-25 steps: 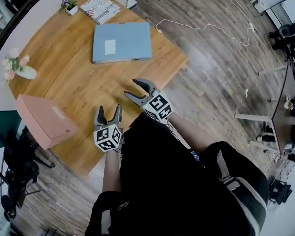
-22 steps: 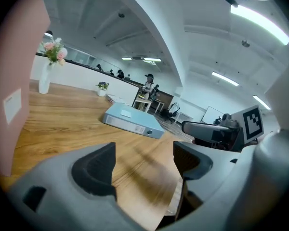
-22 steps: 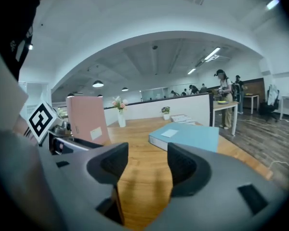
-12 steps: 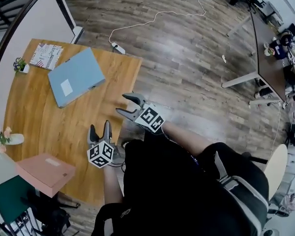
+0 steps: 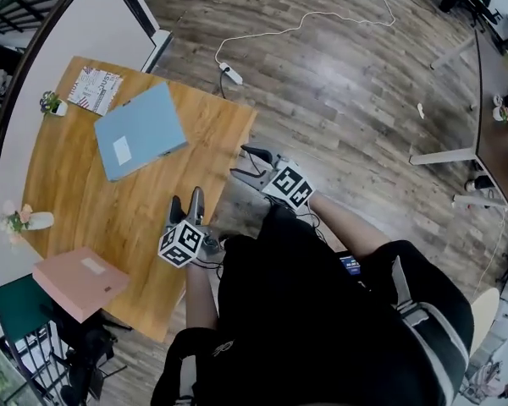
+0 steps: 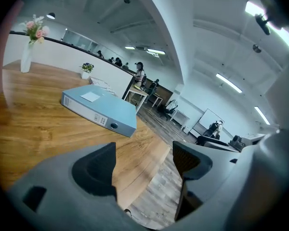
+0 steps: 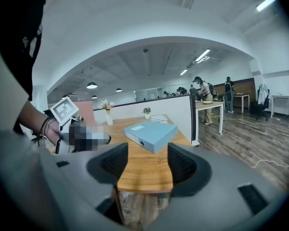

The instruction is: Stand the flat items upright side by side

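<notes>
Head view. Blue binder (image 5: 140,130) lies flat on the bench (image 5: 85,201) towards its far side, long axis slanting across the top, spine turned to the person. Pink binder (image 5: 80,282) lies flat at the near left corner, well apart from the blue one; its spine direction is hard to read here. A booklet (image 5: 95,90) lies just beyond the blue binder. Left gripper (image 5: 187,203) hovers over the bench's near edge, jaws apart, nothing between them. Right gripper (image 5: 241,162) hangs over the floor just off the bench's edge, jaws likewise parted and empty.
</notes>
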`<state>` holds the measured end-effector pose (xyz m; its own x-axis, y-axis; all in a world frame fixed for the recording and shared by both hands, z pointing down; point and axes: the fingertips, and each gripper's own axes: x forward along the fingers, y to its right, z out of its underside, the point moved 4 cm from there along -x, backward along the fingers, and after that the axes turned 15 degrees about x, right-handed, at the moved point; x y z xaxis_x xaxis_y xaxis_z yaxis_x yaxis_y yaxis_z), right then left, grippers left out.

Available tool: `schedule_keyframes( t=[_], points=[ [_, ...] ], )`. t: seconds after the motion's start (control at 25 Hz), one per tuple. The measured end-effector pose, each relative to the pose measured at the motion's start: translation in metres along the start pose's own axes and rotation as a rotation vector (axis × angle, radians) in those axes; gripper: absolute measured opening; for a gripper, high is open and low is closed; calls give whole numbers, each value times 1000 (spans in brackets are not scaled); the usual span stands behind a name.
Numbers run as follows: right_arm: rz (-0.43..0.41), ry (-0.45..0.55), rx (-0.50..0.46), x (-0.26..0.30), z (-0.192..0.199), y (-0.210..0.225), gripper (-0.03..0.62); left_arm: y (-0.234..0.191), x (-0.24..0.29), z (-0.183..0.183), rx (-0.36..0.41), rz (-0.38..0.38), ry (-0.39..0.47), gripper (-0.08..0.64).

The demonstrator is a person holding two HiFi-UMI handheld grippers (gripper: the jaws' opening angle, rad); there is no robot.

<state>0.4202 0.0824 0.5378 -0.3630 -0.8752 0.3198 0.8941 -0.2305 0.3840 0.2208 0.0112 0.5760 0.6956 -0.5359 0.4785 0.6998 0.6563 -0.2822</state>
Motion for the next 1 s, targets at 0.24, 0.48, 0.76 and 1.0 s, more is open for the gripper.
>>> schedule_keyframes(
  t=[0.24, 0.48, 0.76, 1.0],
  points=[
    [-53, -57, 22, -10, -12, 71, 253, 22, 31, -5, -105, -106, 29, 376],
    [-108, -83, 43, -2, -26, 114, 253, 37, 47, -16, -161, -150, 44, 376],
    [-174, -100, 4, 47, -67, 139, 253, 8, 60, -35, -207, -202, 77, 376],
    [-226, -109, 25, 104, -108, 147, 217, -30, 89, -52, -252, -233, 94, 367]
  ],
)
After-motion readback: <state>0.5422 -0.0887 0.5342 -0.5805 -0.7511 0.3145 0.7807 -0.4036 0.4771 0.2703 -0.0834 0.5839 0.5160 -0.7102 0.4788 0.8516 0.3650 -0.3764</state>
